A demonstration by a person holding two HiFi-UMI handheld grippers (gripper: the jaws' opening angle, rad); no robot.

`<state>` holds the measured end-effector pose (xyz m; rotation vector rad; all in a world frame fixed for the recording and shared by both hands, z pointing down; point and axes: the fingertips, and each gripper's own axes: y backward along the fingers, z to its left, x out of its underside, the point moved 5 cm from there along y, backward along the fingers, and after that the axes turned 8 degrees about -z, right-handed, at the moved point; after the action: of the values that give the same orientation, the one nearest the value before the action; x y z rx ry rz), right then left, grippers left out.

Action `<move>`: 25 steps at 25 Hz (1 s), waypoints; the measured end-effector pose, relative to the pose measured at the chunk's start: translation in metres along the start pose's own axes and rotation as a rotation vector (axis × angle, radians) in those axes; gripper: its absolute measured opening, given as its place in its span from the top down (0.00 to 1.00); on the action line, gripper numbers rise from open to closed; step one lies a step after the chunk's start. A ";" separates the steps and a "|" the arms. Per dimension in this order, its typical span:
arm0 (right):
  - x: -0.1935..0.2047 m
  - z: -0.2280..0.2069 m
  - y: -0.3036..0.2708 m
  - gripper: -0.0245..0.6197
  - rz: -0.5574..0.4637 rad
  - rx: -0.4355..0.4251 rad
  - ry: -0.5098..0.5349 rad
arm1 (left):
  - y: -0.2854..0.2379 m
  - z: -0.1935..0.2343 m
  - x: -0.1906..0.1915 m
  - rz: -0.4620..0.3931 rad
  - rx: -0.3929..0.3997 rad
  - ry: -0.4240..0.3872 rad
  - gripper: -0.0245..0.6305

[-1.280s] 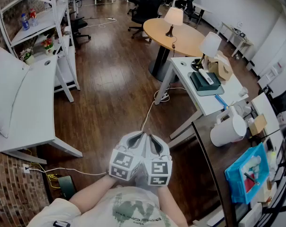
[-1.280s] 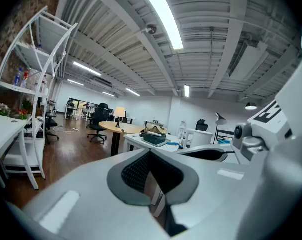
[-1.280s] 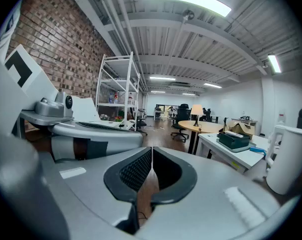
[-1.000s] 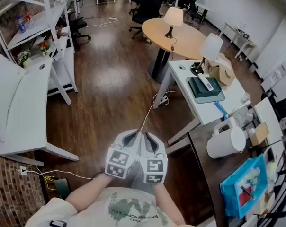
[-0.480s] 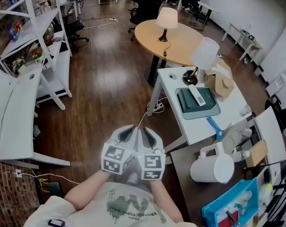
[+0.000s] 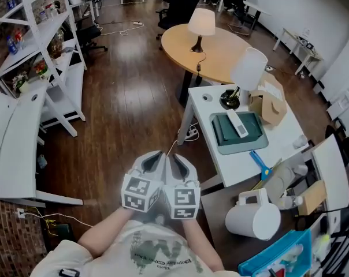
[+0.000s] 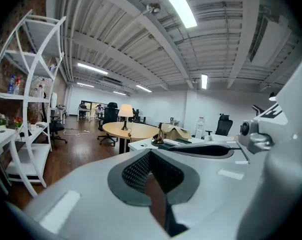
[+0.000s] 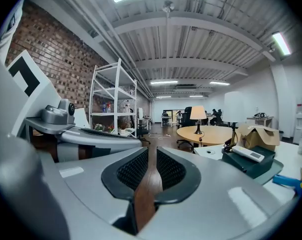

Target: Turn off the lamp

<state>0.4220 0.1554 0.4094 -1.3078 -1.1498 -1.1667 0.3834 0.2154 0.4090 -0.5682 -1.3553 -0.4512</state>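
Nothing is done yet: the left claw (image 6: 156, 157) and right claw (image 6: 179, 159), both closed and empty at lower centre, are well apart from the seemingly lit lamp (image 6: 201, 23) on the round table (image 6: 235, 49) at upper centre.

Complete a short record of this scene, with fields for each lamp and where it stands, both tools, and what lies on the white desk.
first lamp: stands on the round wooden table
second lamp: stands at the far end of the white desk
left tool: shut, nothing in it
right tool: shut, nothing in it, side by side with the left tool
contact: both tools are over the floor, well short of either lamp
desk items: green tray with a remote on it; cardboard box
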 end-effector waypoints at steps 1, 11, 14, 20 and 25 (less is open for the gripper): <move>0.001 -0.004 -0.004 0.88 0.003 -0.002 0.000 | -0.006 0.002 0.001 0.001 -0.003 0.005 0.96; 0.013 -0.044 -0.080 0.89 0.048 0.015 0.027 | -0.083 0.042 0.013 0.009 0.020 0.058 0.96; 0.016 -0.053 -0.115 0.88 0.065 0.030 0.029 | -0.112 0.065 0.014 0.025 0.040 0.073 0.96; 0.009 -0.064 -0.204 0.88 0.081 0.061 0.013 | -0.173 0.132 -0.002 0.041 0.078 0.068 0.96; 0.002 -0.069 -0.272 0.88 0.090 0.103 -0.001 | -0.220 0.191 -0.019 0.042 0.107 0.067 0.96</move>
<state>0.1486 0.1000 0.4359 -1.2686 -1.1256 -1.0287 0.0982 0.1607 0.4386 -0.4881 -1.2936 -0.3583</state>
